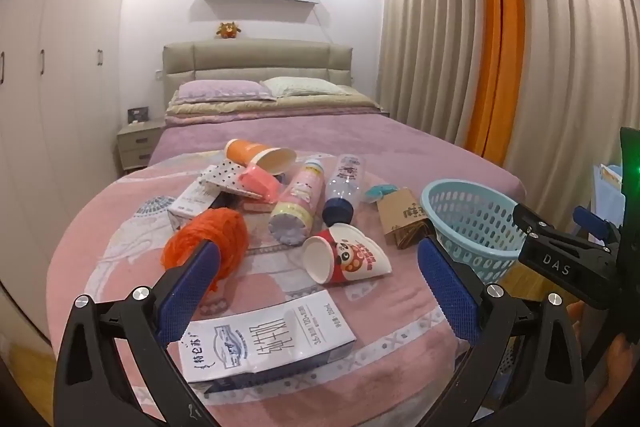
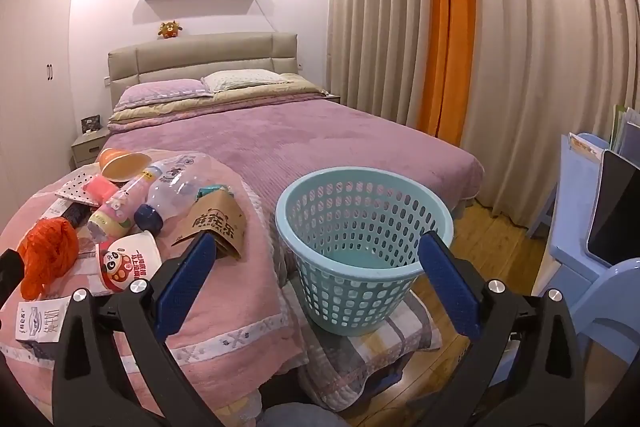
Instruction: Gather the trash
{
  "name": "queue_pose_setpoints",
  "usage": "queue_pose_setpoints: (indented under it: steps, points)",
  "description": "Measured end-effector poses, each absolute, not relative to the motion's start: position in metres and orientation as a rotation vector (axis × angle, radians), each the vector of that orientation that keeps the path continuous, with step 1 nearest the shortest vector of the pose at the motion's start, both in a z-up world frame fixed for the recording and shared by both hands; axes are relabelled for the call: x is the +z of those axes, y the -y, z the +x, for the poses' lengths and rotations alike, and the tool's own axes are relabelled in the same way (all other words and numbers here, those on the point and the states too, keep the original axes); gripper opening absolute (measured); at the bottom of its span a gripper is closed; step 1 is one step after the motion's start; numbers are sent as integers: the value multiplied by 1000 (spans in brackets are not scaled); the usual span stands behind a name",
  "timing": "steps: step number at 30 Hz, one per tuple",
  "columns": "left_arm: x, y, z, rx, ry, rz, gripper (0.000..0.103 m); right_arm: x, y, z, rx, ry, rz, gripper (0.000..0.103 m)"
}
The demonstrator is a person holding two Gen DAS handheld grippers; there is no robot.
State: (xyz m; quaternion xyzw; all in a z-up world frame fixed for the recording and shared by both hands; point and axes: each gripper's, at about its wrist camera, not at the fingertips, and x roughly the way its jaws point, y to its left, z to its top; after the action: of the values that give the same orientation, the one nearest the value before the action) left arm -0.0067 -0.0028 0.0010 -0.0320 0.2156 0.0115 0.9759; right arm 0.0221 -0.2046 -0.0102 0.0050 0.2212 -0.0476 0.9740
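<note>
Trash (image 1: 280, 211) crumpled on fuzzy blanket (image 1: 400, 327), perforated plastic basket (image 2: 362, 247), both tools spread.

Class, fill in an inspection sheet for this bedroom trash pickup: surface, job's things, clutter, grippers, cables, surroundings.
Surface: pink blanket over the bed's foot.
Job's things: milk carton, panda cup, orange cup, clear bottle, pink bottle, brown sleeve; blue basket empty, beside the bed.
Clutter: orange yarn.
Grippers: left hand-held gripper and right hand-held gripper both open, holding nothing.
Cables: nothing seen.
Surroundings: curtains, wardrobe, nightstand.
</note>
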Motion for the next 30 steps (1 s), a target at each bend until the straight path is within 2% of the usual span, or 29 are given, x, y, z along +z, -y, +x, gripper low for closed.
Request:
queue_pose_setpoints:
  steps: [30]
  points:
    - [-6,1,-5,12,-443,-85,95,-11,202,21,-90,-451,7,97]
